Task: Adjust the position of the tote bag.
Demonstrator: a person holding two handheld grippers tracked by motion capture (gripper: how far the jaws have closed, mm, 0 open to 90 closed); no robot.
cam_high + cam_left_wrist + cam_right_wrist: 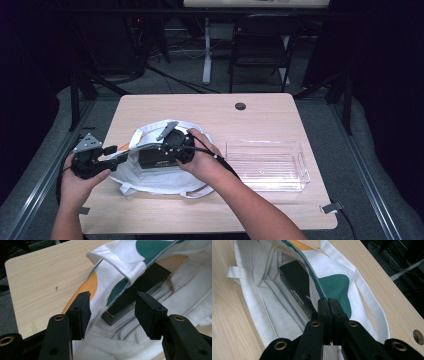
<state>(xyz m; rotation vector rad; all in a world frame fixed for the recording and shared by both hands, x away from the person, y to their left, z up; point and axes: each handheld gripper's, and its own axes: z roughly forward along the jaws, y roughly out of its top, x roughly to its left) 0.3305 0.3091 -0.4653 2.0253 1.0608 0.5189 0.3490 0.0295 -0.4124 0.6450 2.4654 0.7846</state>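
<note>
- The white tote bag (165,175) lies on the bench (260,112), a black box (297,287) resting inside its mouth.
- The right gripper (329,305) has its jaws clenched on the bag's upper edge, lifting it.
- The left gripper (112,312) has its jaws spread, with the bag's rim and strap between them but not pinched.
- Best to keep the right pinch firm and high so the mouth gapes, and nudge the box deeper without snagging the strap.
- A clear tray (265,162) sits beside the bag.

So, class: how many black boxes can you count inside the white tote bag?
1. A single black box lies inside the white tote bag, near its open mouth, with the right gripper pinching the bag's edge beside it. Folds of cloth could hide others deeper in.
</note>
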